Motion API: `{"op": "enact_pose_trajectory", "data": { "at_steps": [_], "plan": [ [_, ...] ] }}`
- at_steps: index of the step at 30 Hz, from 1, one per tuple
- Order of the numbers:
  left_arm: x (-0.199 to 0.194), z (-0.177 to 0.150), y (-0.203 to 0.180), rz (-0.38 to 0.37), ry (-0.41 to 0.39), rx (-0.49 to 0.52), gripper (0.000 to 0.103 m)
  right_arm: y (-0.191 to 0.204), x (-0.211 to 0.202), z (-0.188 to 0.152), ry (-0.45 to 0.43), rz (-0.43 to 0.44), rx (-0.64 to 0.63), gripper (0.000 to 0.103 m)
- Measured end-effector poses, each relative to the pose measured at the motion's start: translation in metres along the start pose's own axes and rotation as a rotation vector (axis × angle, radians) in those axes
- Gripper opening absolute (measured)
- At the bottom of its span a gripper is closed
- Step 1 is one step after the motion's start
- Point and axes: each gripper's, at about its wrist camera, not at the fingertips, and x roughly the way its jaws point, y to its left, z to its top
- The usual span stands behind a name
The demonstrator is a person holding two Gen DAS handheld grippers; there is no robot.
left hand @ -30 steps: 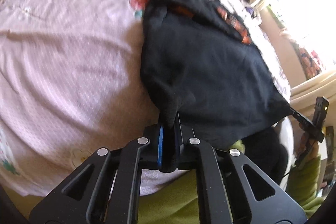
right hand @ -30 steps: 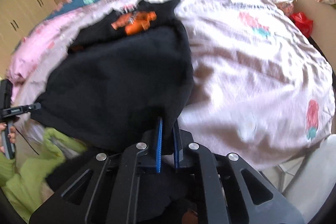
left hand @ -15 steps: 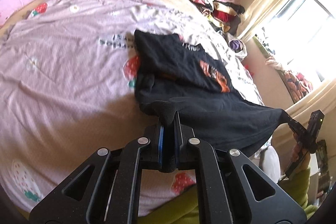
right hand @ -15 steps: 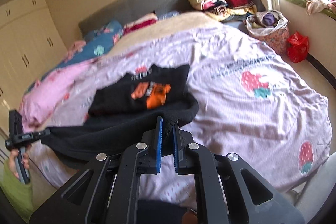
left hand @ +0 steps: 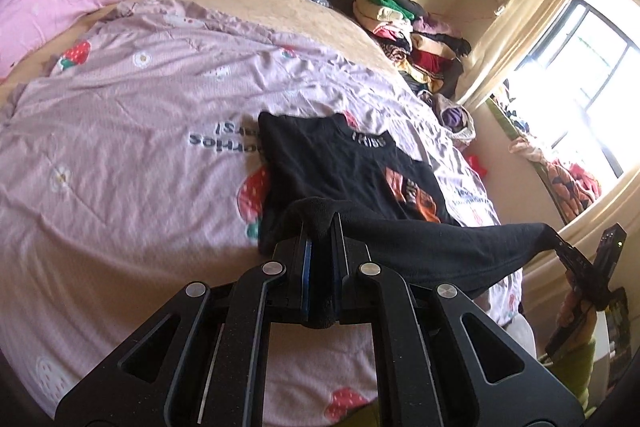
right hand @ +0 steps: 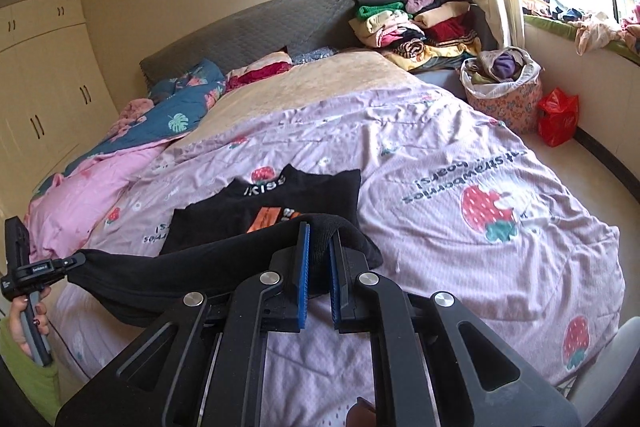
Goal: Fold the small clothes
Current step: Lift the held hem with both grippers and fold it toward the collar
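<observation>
Fingers [left hand: 301,267] of the left gripper [left hand: 320,267] are clamped on one corner of the black shirt's [left hand: 360,183] near hem, and those of the right gripper [right hand: 318,267] pinch the other corner, so the hem hangs taut between them above the bed [left hand: 120,155]. From that raised hem the shirt runs straight ahead of both grippers: its far half lies flat on the pink strawberry sheet, collar farthest away toward the headboard [right hand: 248,27], orange print [right hand: 268,217] just past the hem. Its long axis therefore points away from the person, hem to collar, while the held edge runs crosswise to it. Neither hand is nearer; each stands at its own end of the hem, level with the other. I judge that the fold turns on carrying the hem forward over the print toward the collar, with both ends kept even so the edge lands square. The left wrist view shows the shirt's left edge on the sheet and the right gripper biting the far corner near the window. The right wrist view shows the collar lettering head-on, the left gripper in a hand beside a green sleeve, and a clothes pile [right hand: 416,23] beyond the headboard's right end.
</observation>
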Motion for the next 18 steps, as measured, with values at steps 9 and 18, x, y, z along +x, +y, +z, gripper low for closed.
{"op": "enact_pose_trajectory", "data": {
  "at_steps": [9, 18],
  "plan": [
    [0.019, 0.024, 0.007, 0.004, -0.033, -0.029, 0.002, 0.008, 0.021, 0.022, -0.013, -0.043, -0.017, 0.008],
    [0.04, 0.043, 0.009, 0.027, -0.047, -0.04, 0.002, 0.013, 0.048, 0.033, -0.003, -0.076, -0.048, 0.008]
  ]
}}
